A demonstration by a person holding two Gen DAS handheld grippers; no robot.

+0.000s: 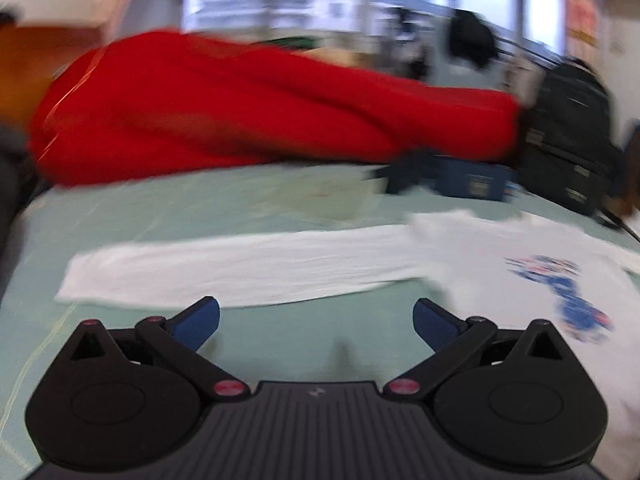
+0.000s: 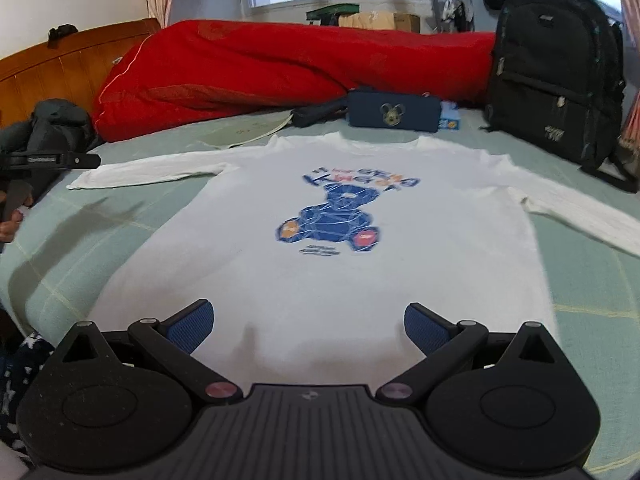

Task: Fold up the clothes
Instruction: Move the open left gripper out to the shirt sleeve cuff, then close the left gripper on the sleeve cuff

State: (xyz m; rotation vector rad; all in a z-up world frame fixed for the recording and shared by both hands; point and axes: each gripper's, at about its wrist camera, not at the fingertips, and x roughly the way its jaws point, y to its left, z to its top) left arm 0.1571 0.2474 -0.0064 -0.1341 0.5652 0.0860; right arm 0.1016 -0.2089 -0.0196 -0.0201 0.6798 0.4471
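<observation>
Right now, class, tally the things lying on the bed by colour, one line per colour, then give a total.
White: 1, the long-sleeved shirt
Red: 1, the quilt
Black: 1, the backpack
Navy: 1, the pouch
Total: 4

Bedsheet (image 2: 100, 236) beside shirt (image 2: 320, 280) lies bare.
</observation>
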